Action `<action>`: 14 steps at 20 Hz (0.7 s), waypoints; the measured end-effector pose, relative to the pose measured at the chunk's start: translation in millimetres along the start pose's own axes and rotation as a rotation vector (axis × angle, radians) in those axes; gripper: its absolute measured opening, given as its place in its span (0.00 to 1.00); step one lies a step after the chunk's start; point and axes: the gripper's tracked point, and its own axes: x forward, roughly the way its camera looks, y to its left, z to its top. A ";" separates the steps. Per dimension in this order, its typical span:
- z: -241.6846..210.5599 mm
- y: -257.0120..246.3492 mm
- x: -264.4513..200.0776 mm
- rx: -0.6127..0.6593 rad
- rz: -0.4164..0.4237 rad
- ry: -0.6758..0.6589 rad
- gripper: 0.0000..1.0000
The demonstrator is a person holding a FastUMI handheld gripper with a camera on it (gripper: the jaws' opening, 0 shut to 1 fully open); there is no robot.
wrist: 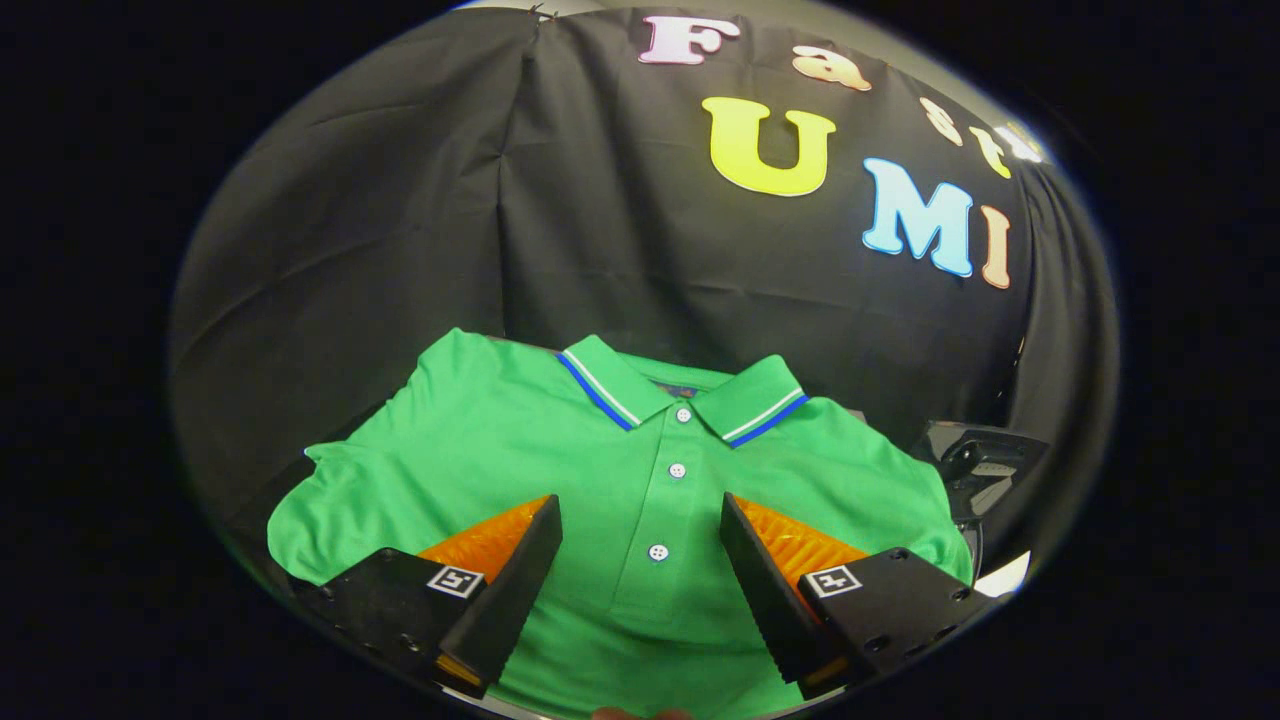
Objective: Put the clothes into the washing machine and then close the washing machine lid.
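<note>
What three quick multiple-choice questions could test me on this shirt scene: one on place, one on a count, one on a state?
1. Where is the green polo shirt relative to the gripper?
A. spread flat under and beyond it
B. hanging on the wall
C. bunched beside one finger

2. How many white buttons show on the placket?
A. one
B. three
C. five

3. What state is the gripper in?
A. shut on the collar
B. shut with nothing held
C. open, with the placket between its fingers

Answers: 1 A, the shirt lies flat with its collar beyond the fingers. 2 B, three buttons run down the placket. 3 C, the fingers stand wide apart.
</note>
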 end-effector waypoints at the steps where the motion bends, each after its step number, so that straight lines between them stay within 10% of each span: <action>1: 3.0 -2.8 0.5 0.027 0.006 -0.005 1.00; 8: 0.6 2.2 -0.8 0.048 0.031 -0.015 0.89; 11: 0.9 7.8 0.4 0.052 0.059 -0.019 0.40; 14: 2.4 13.0 -0.1 0.033 0.114 -0.020 0.18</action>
